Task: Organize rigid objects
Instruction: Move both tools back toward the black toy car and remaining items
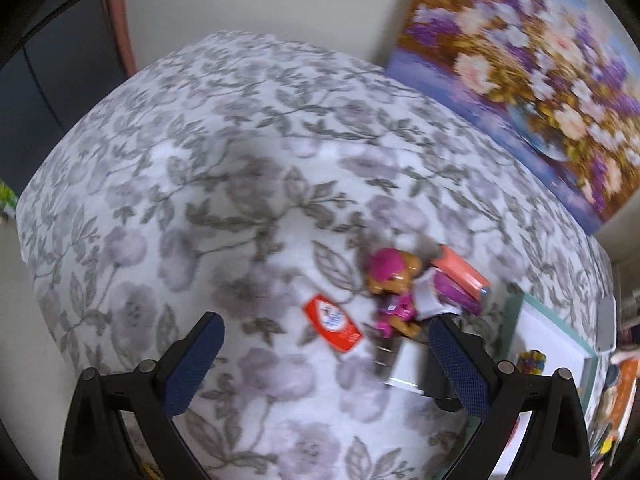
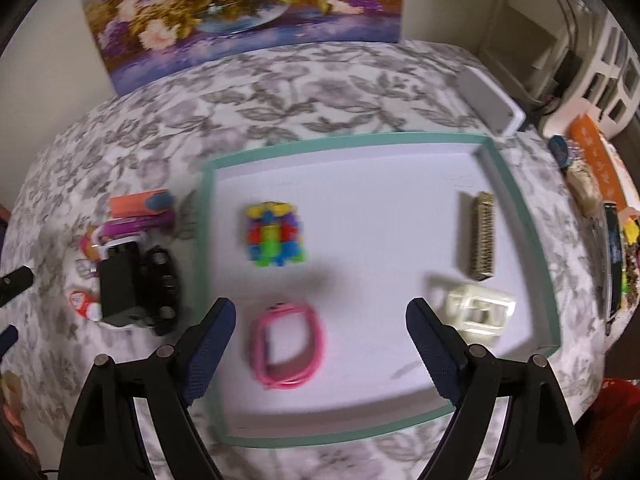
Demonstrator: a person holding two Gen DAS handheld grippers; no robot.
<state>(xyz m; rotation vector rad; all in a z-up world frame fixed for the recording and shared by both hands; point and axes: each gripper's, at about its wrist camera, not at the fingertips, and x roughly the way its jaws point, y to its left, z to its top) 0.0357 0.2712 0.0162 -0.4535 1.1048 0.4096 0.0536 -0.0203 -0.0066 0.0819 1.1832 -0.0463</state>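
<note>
The left gripper (image 1: 324, 356), jaws spread and empty, hangs nearest the small red-and-white flat packet (image 1: 333, 325), which lies diagonally just ahead between its fingers, seemingly left of the teal-rimmed white tray (image 1: 516, 312).

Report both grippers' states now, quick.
Left gripper: open, holding nothing, above the floral cloth.
Right gripper: open, holding nothing, over the tray near the pink band.

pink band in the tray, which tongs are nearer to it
Right. The right tongs hang open directly over the pink band in the tray; the left tongs are open outside it, by the orange box.
</note>
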